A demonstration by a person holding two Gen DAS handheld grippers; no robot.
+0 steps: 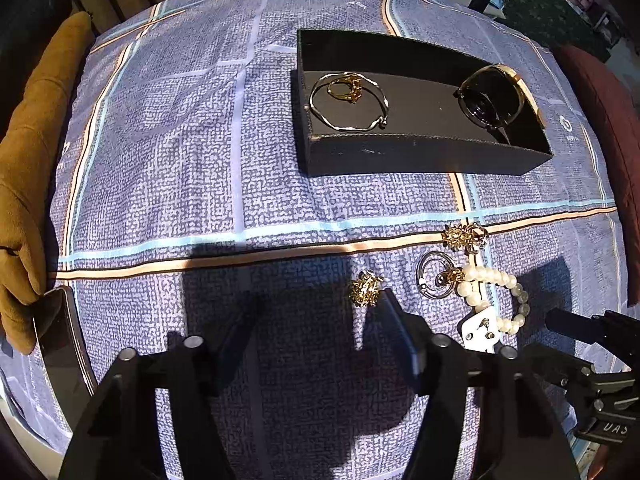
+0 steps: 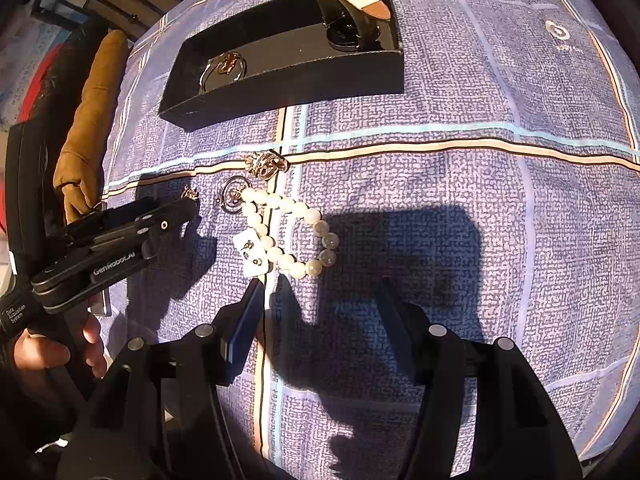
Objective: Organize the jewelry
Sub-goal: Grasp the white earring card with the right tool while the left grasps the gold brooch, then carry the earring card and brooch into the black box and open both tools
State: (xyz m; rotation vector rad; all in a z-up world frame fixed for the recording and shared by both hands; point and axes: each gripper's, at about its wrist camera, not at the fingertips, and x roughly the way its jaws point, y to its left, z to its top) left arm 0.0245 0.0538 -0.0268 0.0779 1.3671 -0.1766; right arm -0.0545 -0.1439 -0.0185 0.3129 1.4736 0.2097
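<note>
A table covered in a blue-grey patterned cloth [image 1: 200,160] carries loose jewelry and an open black box [image 1: 420,156].

The left tool [image 1: 316,300] points steeply down at the cloth. Its jaws stand partly open and hold nothing. A small gold ornament [image 1: 365,289] lies on the cloth just inside the tip of the tool's right finger [image 1: 394,312], so close that contact cannot be ruled out. It sits off-centre in the gap, far nearer that finger than the other one. This is the relation the next move seems to turn on: the left tool would need to shift slightly toward the ornament to centre it before closing.

The right tool [image 2: 320,288] also points down, jaws partly open and empty. A pearl bracelet [image 2: 288,232] lies just ahead of its fingertips, toward the box, with a small white earring card [image 2: 254,256] touching the bracelet's near side. A silver ring [image 2: 232,196] and a gold and silver cluster [image 2: 267,165] lie just beyond.

The left tool is clearly nearer the gold ornament; the right tool is nearer the pearls.

The black box lies farther away, well apart from both tools. It already holds a thin bangle [image 1: 348,102] with a gold ring [image 1: 345,87] inside its loop, and a watch [image 1: 492,96] at the other end.
</note>
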